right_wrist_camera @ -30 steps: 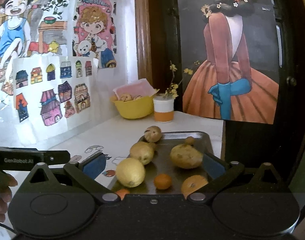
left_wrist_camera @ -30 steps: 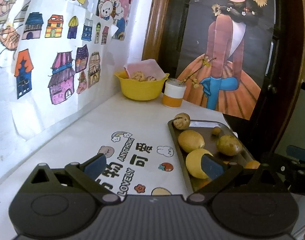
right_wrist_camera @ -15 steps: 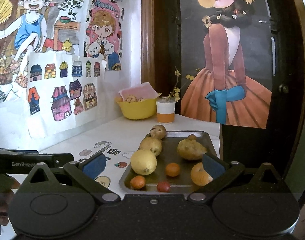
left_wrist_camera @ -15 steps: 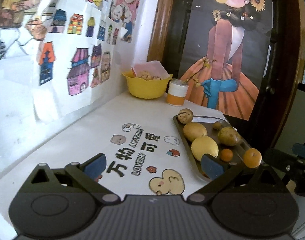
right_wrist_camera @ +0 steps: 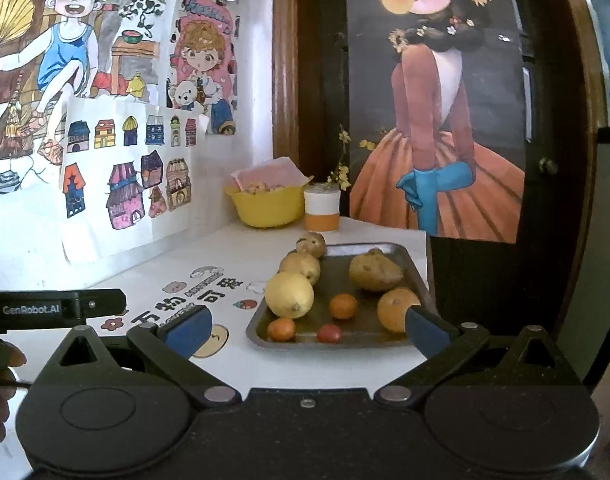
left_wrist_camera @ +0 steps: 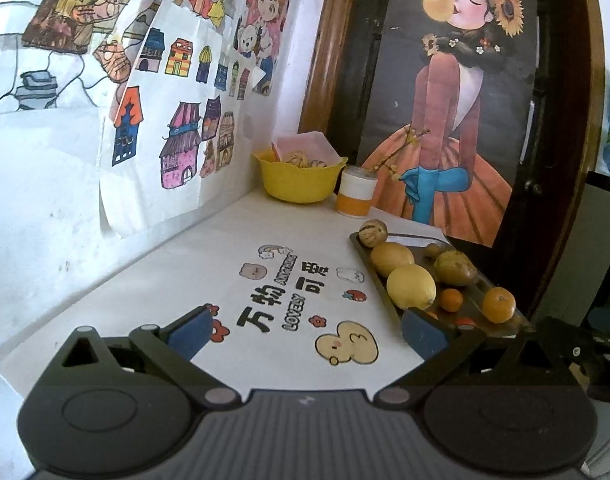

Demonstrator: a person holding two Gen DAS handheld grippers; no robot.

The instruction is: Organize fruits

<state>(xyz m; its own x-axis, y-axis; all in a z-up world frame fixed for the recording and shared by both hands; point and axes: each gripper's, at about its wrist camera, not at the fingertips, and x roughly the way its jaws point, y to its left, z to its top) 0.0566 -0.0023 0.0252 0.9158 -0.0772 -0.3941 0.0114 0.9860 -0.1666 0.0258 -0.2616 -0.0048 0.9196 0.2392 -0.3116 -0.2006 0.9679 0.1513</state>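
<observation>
lying in a dark metal tray (right_wrist_camera: 415,276) at the right edge of a white table (left_wrist_camera: 209,256): a big yellow lemon (right_wrist_camera: 289,294) at the tray's near left, touching a pale brownish fruit (right_wrist_camera: 300,266) behind it, with a round speckled brown fruit (right_wrist_camera: 311,243) perched on the far left corner rim. resting toward the far right, a lumpy brown fruit (right_wrist_camera: 375,270); nearer, against the right side, an orange (right_wrist_camera: 395,309) partly hidden by a blue pad. sitting mid-tray, a small orange citrus (right_wrist_camera: 343,306); along the near rim, a small orange-red fruit (right_wrist_camera: 281,329) and a smaller red one (right_wrist_camera: 329,333), apart from each other.

hovering just short of the tray's near edge, right gripper (right_wrist_camera: 305,328) spread wide, nothing between its pads. held over the printed cartoon lettering (left_wrist_camera: 283,300) on the table left of the tray, left gripper (left_wrist_camera: 305,330) likewise spread wide and empty, its right pad overlapping the tray's near left corner in the left wrist view. showing at the left of the right wrist view, the left tool's black body and fingertips of a hand (right_wrist_camera: 1,364) gripping it.

standing at the back of the table, a yellow bowl (right_wrist_camera: 265,208) with pale round items and a pink paper inside, just beside a white-and-orange cup (right_wrist_camera: 322,208) holding a sprig of yellow flowers. hanging behind, coloured house drawings (right_wrist_camera: 125,176) on the white wall and a poster of a figure in an orange dress (right_wrist_camera: 437,120) on a dark wooden door.
</observation>
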